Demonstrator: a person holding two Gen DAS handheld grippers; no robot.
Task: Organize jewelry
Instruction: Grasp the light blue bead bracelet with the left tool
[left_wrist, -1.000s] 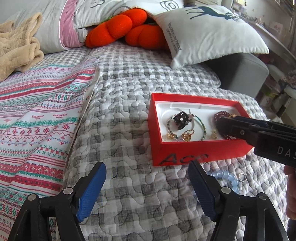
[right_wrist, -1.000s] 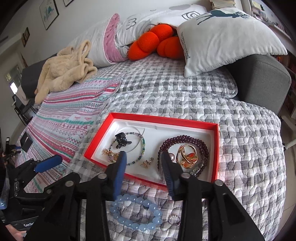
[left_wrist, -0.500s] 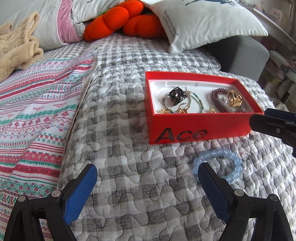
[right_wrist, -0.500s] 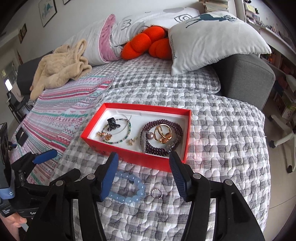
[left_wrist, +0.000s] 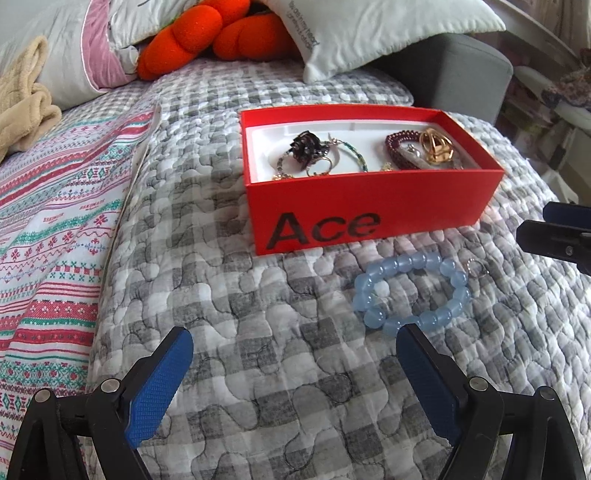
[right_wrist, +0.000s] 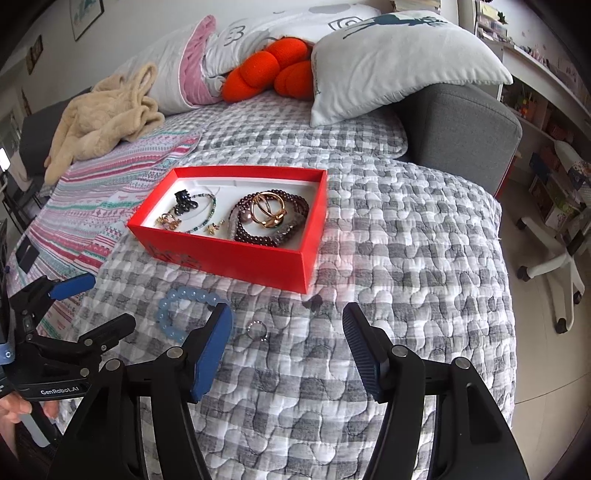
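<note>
Tilting down over the quilt (left_wrist: 258, 350), both grippers' jaws have just been opening, seemingly empty.

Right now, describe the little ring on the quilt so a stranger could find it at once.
Find the red box marked "Ace" on the grey checked quilt. In front of it, outside the box, lies a pale blue bead bracelet. The small silver ring sits just beside that bracelet: a thin metal loop, far smaller, not beaded.

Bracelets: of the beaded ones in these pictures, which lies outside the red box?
The pale blue bead bracelet, lying on the grey checked quilt in front of the red box. The dark red bead bracelet and the thin green-beaded one lie inside.
</note>
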